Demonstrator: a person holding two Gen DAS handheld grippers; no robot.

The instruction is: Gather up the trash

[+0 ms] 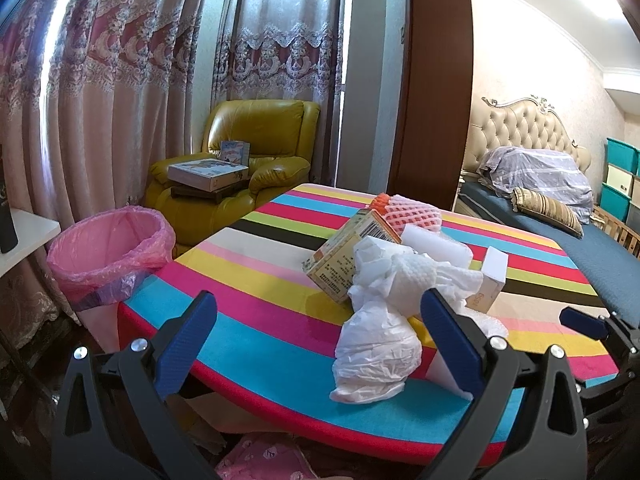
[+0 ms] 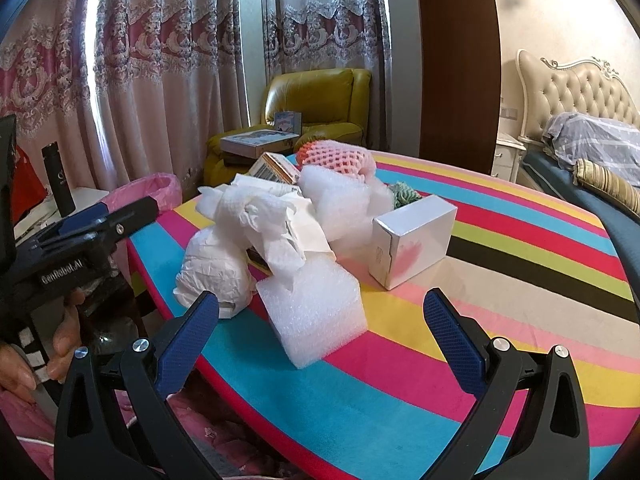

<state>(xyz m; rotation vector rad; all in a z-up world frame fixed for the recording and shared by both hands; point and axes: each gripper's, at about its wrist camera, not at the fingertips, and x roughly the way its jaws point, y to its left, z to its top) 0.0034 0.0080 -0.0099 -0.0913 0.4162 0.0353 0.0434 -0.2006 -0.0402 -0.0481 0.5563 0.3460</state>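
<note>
The right gripper [image 2: 320, 336] is held wide open with nothing between its blue pads, and it is lined up with the white foam block [image 2: 316, 312] at the near edge of the heap, presumably because that piece is nearest and free to lift. The left gripper [image 1: 320, 340] is likewise spread and empty; it is aimed at the crumpled white bag [image 1: 376, 356], which lies between its fingers without being touched, so a grasp appears to be prepared but not yet made. Behind these, the trash is gathered in one pile on the striped table [image 2: 480, 344]: crumpled paper [image 2: 264, 208], a printed carton [image 1: 348, 256], a pink fruit net [image 2: 340, 156] and a white box [image 2: 412, 236] just beside the foam. The pink-lined bin [image 1: 112, 248] is set off the table's far left corner, well apart from the pile, so carrying is judged to fall to the left side.
</note>
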